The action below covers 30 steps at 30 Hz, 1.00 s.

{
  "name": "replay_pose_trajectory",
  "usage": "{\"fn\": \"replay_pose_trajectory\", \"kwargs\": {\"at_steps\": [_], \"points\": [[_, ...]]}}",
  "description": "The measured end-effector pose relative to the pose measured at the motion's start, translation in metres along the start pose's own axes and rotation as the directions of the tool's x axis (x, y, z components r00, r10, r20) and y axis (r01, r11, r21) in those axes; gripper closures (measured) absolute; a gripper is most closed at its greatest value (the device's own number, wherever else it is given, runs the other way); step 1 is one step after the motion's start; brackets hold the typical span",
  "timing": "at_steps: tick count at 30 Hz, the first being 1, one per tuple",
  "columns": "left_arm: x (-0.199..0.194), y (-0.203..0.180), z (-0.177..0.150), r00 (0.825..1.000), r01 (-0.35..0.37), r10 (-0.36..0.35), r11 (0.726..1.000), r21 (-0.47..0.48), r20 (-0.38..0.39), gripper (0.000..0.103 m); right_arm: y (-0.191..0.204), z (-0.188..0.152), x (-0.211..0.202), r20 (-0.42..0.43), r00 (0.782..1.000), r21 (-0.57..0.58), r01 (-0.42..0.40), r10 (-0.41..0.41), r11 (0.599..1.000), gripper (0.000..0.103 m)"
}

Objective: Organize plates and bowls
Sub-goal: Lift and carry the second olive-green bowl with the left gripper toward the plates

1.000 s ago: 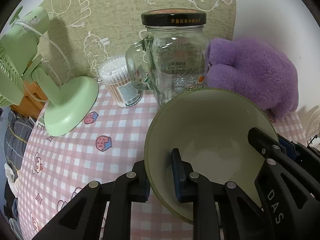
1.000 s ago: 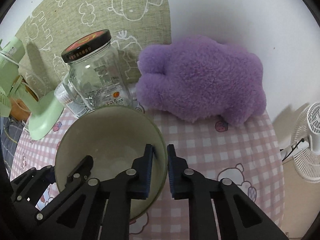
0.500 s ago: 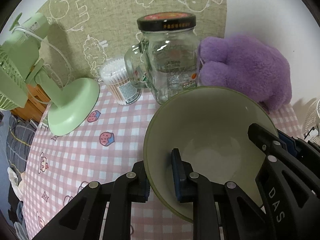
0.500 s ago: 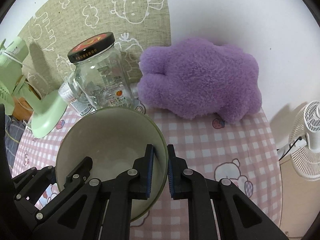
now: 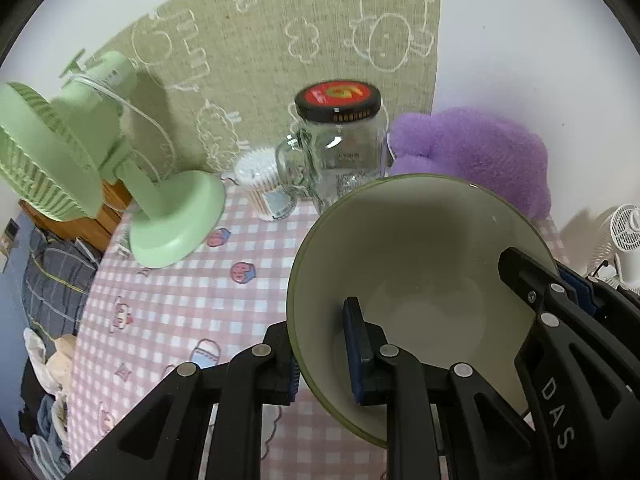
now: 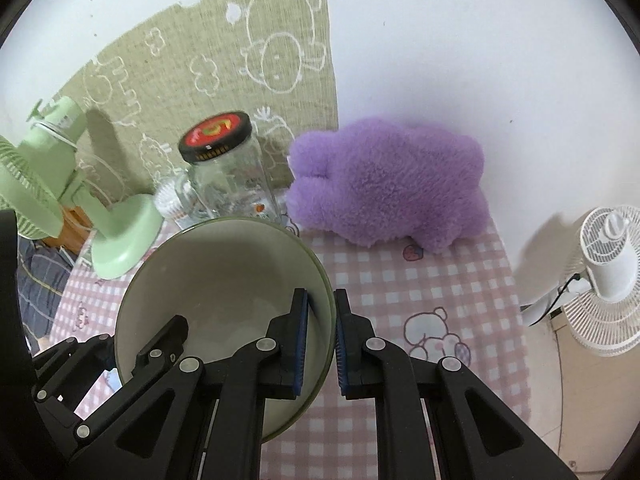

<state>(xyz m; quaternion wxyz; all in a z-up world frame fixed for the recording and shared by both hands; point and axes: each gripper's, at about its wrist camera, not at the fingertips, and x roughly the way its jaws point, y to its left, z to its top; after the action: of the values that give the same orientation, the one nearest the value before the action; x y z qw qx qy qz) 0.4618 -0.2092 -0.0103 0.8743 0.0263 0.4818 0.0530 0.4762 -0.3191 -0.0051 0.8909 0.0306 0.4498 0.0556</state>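
Both tongs are clamped on one bowl (image 5: pixel 420 264). The left gripper (image 5: pixel 320 356) pinches the rim at about 7 o'clock in its own view, one pad inside and one outside. The right gripper (image 6: pixel 320 340) pinches the opposite rim, at about 4 o'clock of the bowl in the right view. The bowl looks empty and seems to hang clear of the checked cloth (image 5: pixel 180 300), tilted toward the cameras, though its underside is hidden.

Beyond it, at 12 o'clock, stands a jar (image 5: pixel 340 148), with a tub of swabs (image 5: pixel 264 184) at 11 o'clock. A green fan (image 5: pixel 100 168) sits at 10 o'clock and a purple plush (image 6: pixel 388 180) at 1 o'clock. A white fan (image 6: pixel 608 272) stands off the table at 3 o'clock.

As a judgement, the task is at an early or middle carry: one bowl is picked up and not yet set down. No plates, other bowls or stacking spot show in either view, so how much is already sorted cannot be told.
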Motion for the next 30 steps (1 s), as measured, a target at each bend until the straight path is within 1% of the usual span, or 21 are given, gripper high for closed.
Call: {"fn": "replay_pose_trajectory", "kwargs": {"at_steps": [6, 13, 15, 20, 25, 30], "points": [[-0.03, 0.002, 0.001, 0.999, -0.005, 0.005, 1.0, 0.005, 0.036, 0.086, 0.003, 0.001, -0.029, 0.03, 0.999, 0.001, -0.008, 0.008, 1.0, 0.088], [-0.059, 0.008, -0.007, 0.997, -0.006, 0.005, 1.0, 0.006, 0.075, 0.086, 0.008, -0.005, -0.061, 0.067, 0.998, 0.0, -0.009, 0.009, 1.0, 0.088], [-0.068, 0.012, -0.012, 0.996, -0.007, 0.006, 1.0, 0.009, 0.086, 0.086, 0.012, -0.009, -0.07, 0.071, 0.997, -0.001, -0.007, 0.007, 1.0, 0.088], [-0.087, 0.027, -0.026, 0.995, 0.019, -0.02, 1.0, 0.007, 0.101, 0.086, 0.026, -0.022, -0.092, 0.083, 0.996, -0.002, 0.014, -0.014, 1.0, 0.088], [-0.104, 0.04, -0.043, 0.991, 0.043, -0.046, 0.999, 0.024, 0.126, 0.086, 0.042, -0.036, -0.116, 0.098, 0.994, 0.008, 0.041, -0.042, 0.999, 0.088], [-0.122, 0.06, -0.061, 0.987, 0.064, -0.069, 0.997, 0.04, 0.145, 0.086, 0.066, -0.051, -0.142, 0.112, 0.992, 0.02, 0.064, -0.065, 0.998, 0.088]]}}
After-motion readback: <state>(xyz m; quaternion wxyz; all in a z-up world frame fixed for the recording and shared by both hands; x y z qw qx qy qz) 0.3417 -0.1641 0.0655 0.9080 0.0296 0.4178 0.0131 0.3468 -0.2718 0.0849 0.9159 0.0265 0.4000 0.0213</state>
